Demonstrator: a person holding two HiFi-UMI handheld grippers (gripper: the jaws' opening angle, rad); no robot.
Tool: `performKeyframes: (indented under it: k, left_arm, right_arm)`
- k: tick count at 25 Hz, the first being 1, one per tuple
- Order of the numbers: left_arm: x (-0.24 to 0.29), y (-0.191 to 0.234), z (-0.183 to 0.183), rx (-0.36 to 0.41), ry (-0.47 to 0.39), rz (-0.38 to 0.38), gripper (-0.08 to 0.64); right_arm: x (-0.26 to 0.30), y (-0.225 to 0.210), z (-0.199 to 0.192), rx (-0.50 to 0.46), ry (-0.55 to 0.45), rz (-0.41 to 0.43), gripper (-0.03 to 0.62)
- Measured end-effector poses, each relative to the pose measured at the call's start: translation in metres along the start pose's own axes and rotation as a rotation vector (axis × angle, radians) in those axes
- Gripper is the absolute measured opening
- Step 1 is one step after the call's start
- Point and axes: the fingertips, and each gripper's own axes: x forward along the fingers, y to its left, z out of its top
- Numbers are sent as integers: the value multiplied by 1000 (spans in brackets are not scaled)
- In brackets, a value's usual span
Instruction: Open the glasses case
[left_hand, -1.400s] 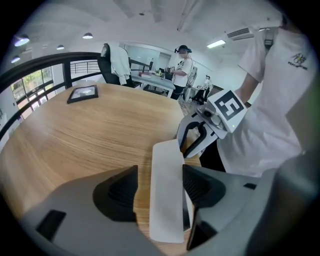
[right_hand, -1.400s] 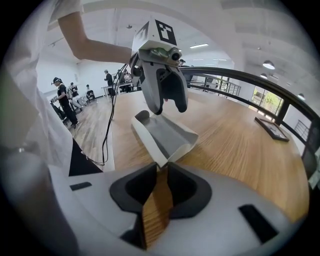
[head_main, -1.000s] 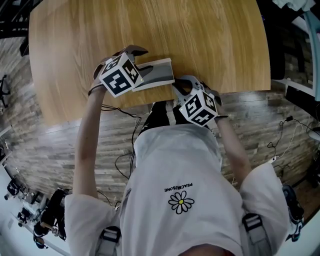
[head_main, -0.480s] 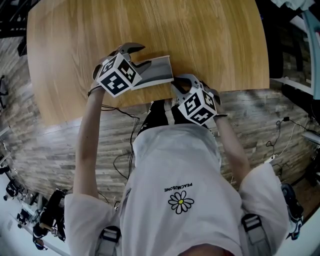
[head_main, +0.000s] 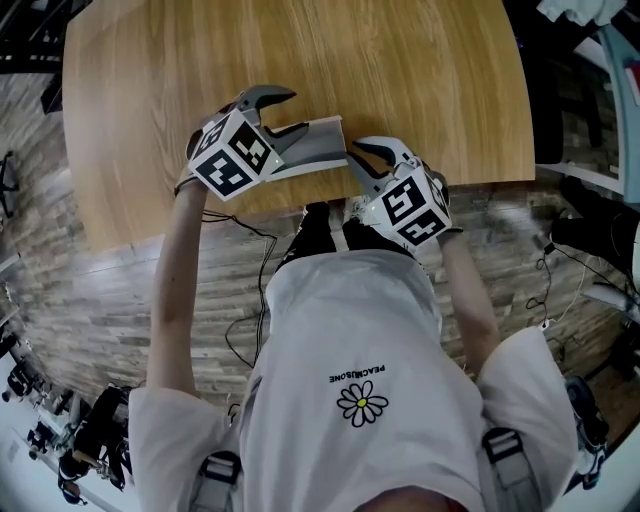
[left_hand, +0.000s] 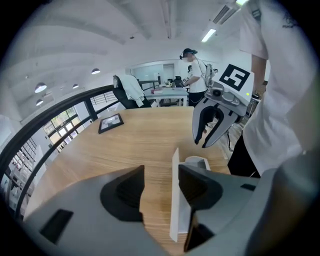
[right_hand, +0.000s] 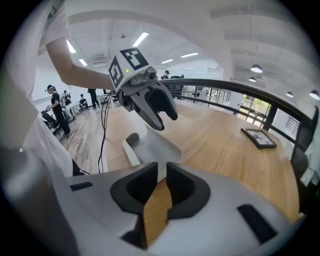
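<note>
Since the earlier frames the right claw (head_main: 362, 160) has shifted a little toward the worktop's right edge and lifted slightly, its marker cube now turned more to that side. The left claw (head_main: 290, 112) and the glasses case (head_main: 318, 140) sit much as before.

In the left gripper view the left claw (left_hand: 161, 172) stands apart. The case's thin pale lid (left_hand: 175, 200) rises on edge between the two jaws, close against the right-hand one, with bare worktop (left_hand: 140, 145) showing in the gap to the other jaw.

In the right gripper view the right claw (right_hand: 161, 172) is drawn nearly together with only a slit left and nothing in it. The grey case (right_hand: 150, 145) lies just ahead of it, lid raised.

The case rests near the worktop's (head_main: 300, 50) near edge, about midway along it, with a claw at each end. A dark frame (left_hand: 110, 122) lies flat, well apart, toward the far side. The person's white shirt (head_main: 350, 330) fills the space below the near edge.
</note>
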Motion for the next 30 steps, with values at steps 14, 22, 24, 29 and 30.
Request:
performKeyframes:
  k: [14,22,24,29,30]
  left_arm:
    - [-151,67,145,-37,-483,404,86]
    - [-262,72,162,-286,-818,878,17]
    - [-278,66,153,-370,-877,963,17]
    - [-281,49,126,-395,-814,1125,18]
    - [-277,47,121,-409,-797,1128,19]
  right_arm:
    - [-111,-74,215,-67,-554,-332,9]
    - [-177,-65,277,-59,-812,-500,9]
    - [-184,-65,277,-23,-834,-538,9]
    - [-187,-61,263,22,-865,-594,8]
    - [-184,-60,260,28,-858,-595,8]
